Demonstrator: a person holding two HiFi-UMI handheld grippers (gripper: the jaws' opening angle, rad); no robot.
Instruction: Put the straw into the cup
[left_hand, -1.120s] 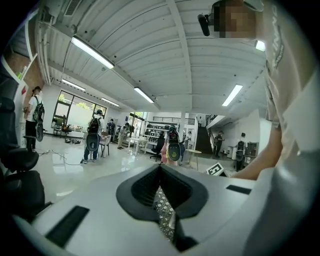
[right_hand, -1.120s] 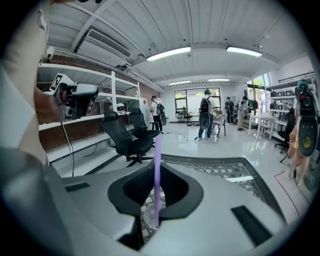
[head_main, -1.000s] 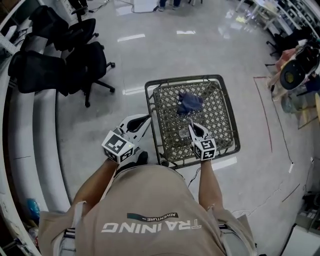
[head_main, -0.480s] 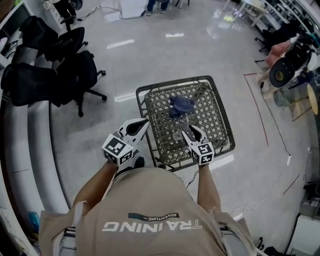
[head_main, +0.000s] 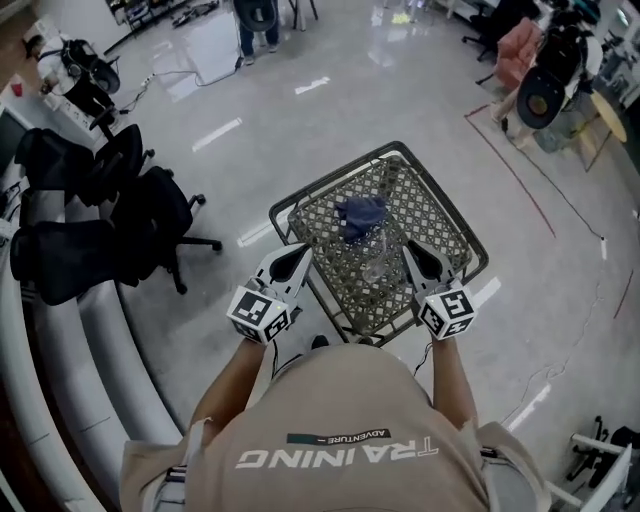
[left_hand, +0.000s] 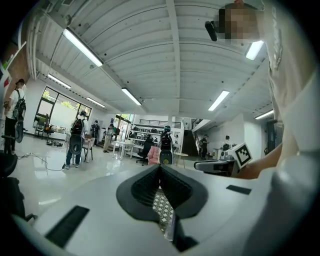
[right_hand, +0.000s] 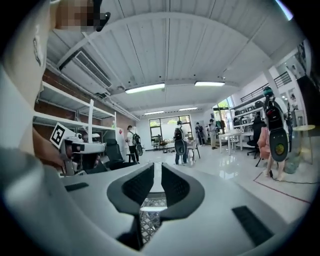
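Observation:
A clear cup (head_main: 378, 262) stands on the wire-mesh table (head_main: 333, 180), just in front of a crumpled blue cloth (head_main: 360, 215). I cannot make out a straw in the head view. My left gripper (head_main: 303, 250) (left_hand: 160, 167) hovers off the table's left edge, pointing level, its tips touching. A thin clear strip (left_hand: 170, 227) shows low in its gap; I cannot tell what it is. My right gripper (head_main: 410, 248) (right_hand: 155, 169) is held up to the right of the cup. Its jaws have just been closing to a narrow slit, with nothing between them.
Black office chairs (head_main: 150, 215) stand on the floor to the left, beside a curved white bench (head_main: 60, 340). A red tape line (head_main: 510, 170) runs along the floor at the right. Several people (right_hand: 180, 142) stand far off in the hall.
My right gripper has lifted away from the cup and moved out to its right. The left gripper has drifted slightly toward the table edge. The head view has swung.

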